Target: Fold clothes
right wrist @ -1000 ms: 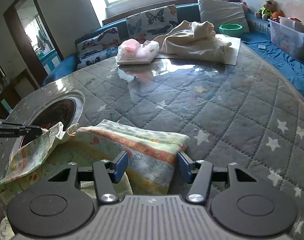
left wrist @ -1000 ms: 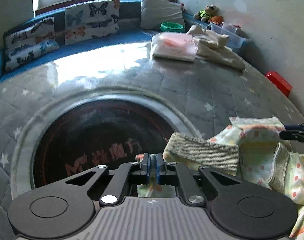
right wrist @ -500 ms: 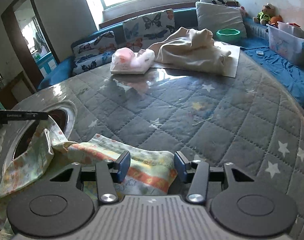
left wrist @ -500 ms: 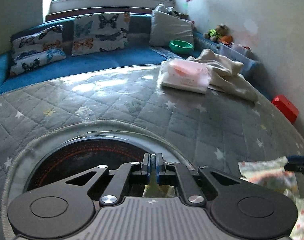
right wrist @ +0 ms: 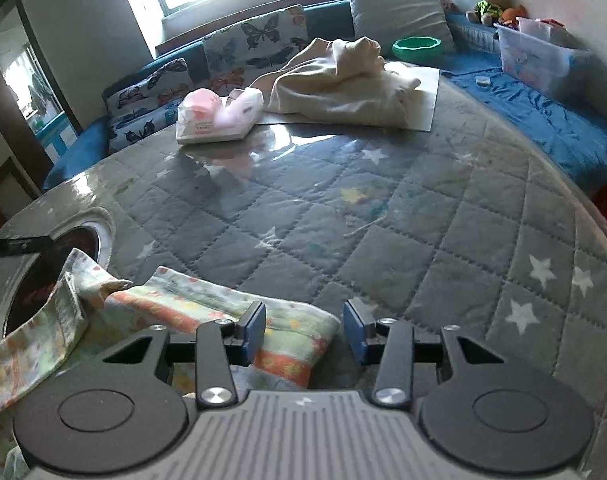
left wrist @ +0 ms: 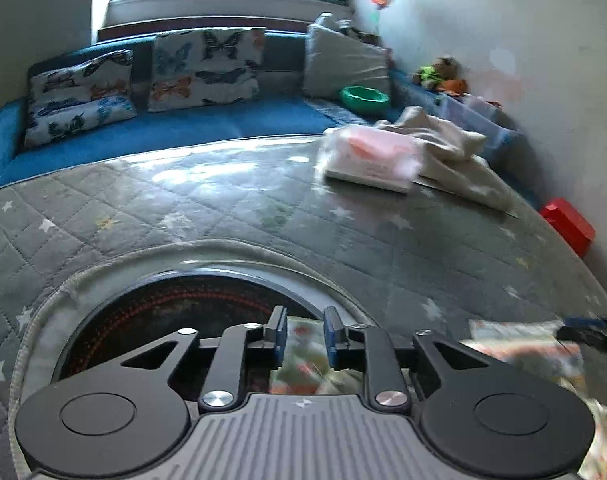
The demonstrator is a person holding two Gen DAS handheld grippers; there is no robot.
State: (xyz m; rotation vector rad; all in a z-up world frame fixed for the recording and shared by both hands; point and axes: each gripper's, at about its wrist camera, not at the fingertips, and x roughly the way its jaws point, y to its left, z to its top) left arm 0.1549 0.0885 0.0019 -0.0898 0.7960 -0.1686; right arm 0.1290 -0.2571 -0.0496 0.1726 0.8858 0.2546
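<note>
A small floral garment (right wrist: 175,312), pale green and yellow with orange bands, lies bunched on the grey quilted table cover (right wrist: 383,220). My right gripper (right wrist: 303,332) hangs over its right corner. Its jaws are closing with the cloth's edge between them, and the right pad is still clear of the fabric. My left gripper (left wrist: 303,340) is over the garment's other end (left wrist: 299,356) by the dark round inset (left wrist: 175,312). Its jaws are opening and the cloth shows loose in the gap. Each gripper's tip shows in the other's view: the left gripper (right wrist: 15,246), the right gripper (left wrist: 591,334).
A pink tissue packet (right wrist: 215,120) and a heap of beige cloth (right wrist: 335,84) lie at the table's far side. Behind them runs a blue sofa (left wrist: 183,128) with butterfly cushions, a green bowl (right wrist: 417,48) and a plastic box (right wrist: 535,56). A red box (left wrist: 569,224) stands at the right.
My left gripper was shut on the garment's edge and has now parted its jaws, and its view has swung up over the table. The right jaws have narrowed over the garment's corner.
</note>
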